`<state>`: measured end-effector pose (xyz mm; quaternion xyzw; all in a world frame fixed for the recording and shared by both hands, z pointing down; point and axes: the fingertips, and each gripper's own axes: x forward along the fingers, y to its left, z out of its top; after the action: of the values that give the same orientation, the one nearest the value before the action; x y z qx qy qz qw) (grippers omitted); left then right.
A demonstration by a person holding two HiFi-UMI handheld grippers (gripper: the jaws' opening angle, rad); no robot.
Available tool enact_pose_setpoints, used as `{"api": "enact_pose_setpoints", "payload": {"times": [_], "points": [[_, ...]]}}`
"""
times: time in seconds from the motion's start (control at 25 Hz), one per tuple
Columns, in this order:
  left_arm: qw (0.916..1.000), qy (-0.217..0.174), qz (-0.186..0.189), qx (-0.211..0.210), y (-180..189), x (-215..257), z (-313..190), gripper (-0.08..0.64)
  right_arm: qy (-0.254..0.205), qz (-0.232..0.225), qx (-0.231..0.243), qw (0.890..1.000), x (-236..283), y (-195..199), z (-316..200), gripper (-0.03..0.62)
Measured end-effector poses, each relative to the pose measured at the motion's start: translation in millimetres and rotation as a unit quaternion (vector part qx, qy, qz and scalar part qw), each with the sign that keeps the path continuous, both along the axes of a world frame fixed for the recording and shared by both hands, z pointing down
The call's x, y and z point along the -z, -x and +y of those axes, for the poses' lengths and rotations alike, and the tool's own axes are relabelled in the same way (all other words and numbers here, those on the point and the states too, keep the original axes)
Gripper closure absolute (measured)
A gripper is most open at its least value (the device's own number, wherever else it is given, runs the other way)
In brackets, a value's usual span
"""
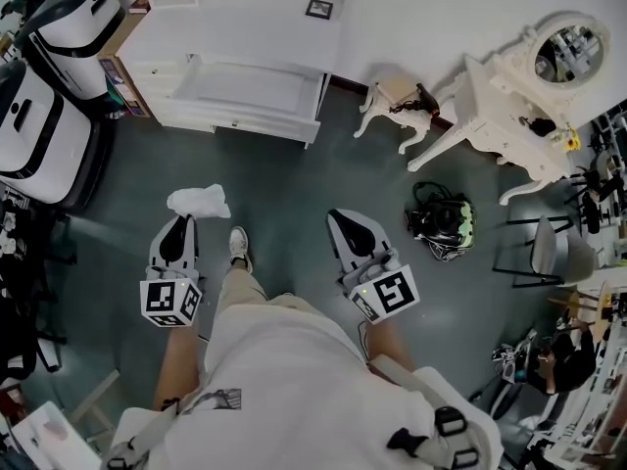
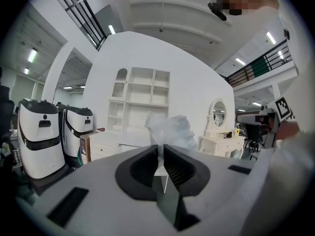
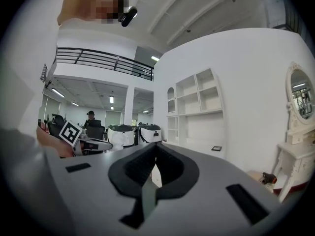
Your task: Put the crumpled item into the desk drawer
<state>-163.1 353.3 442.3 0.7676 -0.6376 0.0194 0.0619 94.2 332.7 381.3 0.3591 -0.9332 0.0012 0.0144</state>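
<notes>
The crumpled item [image 1: 201, 201] is a white wad, seen above the grey floor in the head view. My left gripper [image 1: 184, 222] is shut on it, and the wad sticks out past the jaw tips. In the left gripper view the crumpled item [image 2: 170, 128] bulges up between the dark pads of my left gripper [image 2: 161, 150]. The white desk [image 1: 235, 27] stands ahead against the wall, its drawer [image 1: 245, 88] pulled open. My right gripper [image 1: 340, 219] hangs level beside the left one, jaws shut and empty; the right gripper [image 3: 156, 147] faces the shelving.
Two white-and-black machines [image 1: 61, 23] [image 1: 29, 130] stand left of the desk. A small white stool [image 1: 392, 101] and a vanity table with a mirror [image 1: 514, 91] are at the right. A green-and-black bag [image 1: 443, 221] lies on the floor beside a chair [image 1: 549, 253].
</notes>
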Motion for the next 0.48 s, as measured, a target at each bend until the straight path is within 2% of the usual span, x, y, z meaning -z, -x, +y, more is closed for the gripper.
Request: {"api": "enact_pose_setpoints", "payload": {"times": [0.24,0.48], "points": [[0.9994,0.004,0.011,-0.031,-3,-13,-70,0.517,0.019,0.011,-0.036,0.999,-15,-4,-49,0.581],[0.9989,0.003,0.019,-0.043,22,-11,-175,0.517,0.036,0.017,-0.055,0.998,-15,24,-146,0.581]]}}
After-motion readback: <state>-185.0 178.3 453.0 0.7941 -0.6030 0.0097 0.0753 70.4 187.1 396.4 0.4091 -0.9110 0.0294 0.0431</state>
